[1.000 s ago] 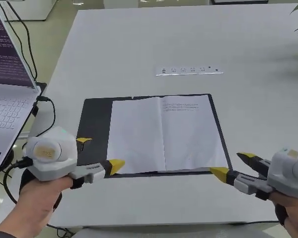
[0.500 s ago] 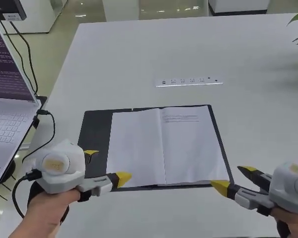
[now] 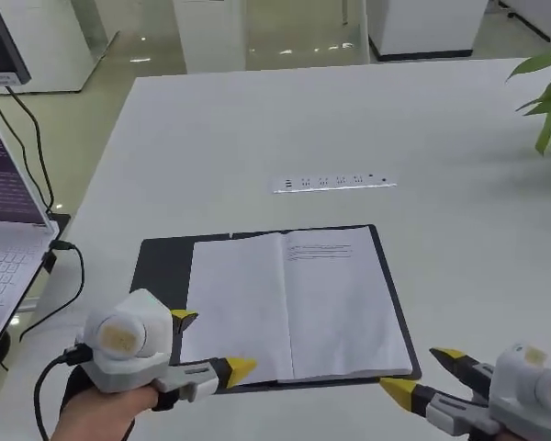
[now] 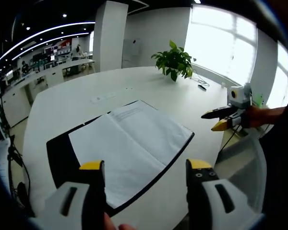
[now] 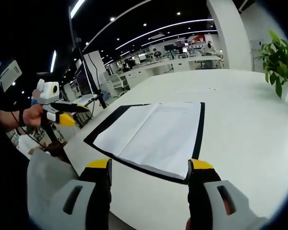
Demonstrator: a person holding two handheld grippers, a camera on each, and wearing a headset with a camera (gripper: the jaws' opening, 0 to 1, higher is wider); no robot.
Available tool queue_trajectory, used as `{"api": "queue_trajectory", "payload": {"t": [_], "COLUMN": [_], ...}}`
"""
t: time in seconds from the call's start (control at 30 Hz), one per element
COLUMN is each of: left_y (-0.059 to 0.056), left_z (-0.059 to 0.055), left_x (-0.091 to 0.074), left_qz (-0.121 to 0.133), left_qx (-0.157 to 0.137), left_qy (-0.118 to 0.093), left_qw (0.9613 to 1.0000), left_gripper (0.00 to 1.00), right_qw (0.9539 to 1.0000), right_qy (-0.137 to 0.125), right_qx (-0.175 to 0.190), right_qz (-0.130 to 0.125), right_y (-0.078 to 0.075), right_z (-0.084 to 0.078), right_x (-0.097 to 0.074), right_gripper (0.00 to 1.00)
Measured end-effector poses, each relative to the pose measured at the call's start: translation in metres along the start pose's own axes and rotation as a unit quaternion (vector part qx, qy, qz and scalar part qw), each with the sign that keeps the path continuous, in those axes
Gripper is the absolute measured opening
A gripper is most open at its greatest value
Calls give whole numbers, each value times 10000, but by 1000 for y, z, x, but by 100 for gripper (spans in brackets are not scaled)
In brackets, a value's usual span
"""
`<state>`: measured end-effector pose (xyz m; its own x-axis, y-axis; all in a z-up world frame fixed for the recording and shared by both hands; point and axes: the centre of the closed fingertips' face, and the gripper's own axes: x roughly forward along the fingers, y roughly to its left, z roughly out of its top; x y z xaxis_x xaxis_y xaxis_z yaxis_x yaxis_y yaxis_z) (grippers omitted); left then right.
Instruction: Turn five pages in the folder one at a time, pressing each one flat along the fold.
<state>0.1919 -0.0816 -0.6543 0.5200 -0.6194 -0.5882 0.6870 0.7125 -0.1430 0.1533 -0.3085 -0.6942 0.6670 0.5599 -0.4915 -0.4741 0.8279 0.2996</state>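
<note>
Open folder [image 3: 285, 303] flat on the desk [image 3: 257, 119], near its front edge, white pages level on either side of the fold. Left hand-held gripper [image 3: 213, 343] spread wide at the pages' near left corner, right hand-held gripper [image 3: 421, 372] equally wide just off the near right corner, apparently clear of the paper. Since a second ago, merely a lifted head view; no page raised, so probably no turn begun. Beyond, power strip [image 3: 335, 183]; laptop [image 3: 0, 266] left

Bright even light, window glare, fisheye edges
</note>
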Motion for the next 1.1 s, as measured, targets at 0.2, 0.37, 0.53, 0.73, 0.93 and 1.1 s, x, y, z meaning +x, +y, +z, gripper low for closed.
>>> {"api": "queue_trajectory", "payload": {"t": [0.2,0.37,0.53,0.73,0.93,1.1], "left_y": [-14,-23,-32,-42,-49,-57], "left_z": [9,17,31,45,50,52], "left_x": [15,34,54,75,91,106], "left_qz": [-230,-389,-539,-729,-846,-945], "left_qx": [166,366,480,458,578,638], "left_qy": [19,84,66,5,53,122], "left_qw": [9996,9985,9974,9963,9947,9934], "left_gripper": [68,68,68,68,68,68], "right_qw": [10000,10000,10000,9999,9999,9999], "right_qy": [46,46,-32,-104,-80,-62], "right_qx": [-59,-67,4,52,42,53], "right_qz": [13,-38,-81,-83,-105,-83], "right_y": [1,-1,-2,-2,-4,-3], "right_z": [-3,-4,0,3,1,0], "right_x": [-1,-1,-1,-2,-4,-3], "right_gripper": [63,63,63,62,63,63]}}
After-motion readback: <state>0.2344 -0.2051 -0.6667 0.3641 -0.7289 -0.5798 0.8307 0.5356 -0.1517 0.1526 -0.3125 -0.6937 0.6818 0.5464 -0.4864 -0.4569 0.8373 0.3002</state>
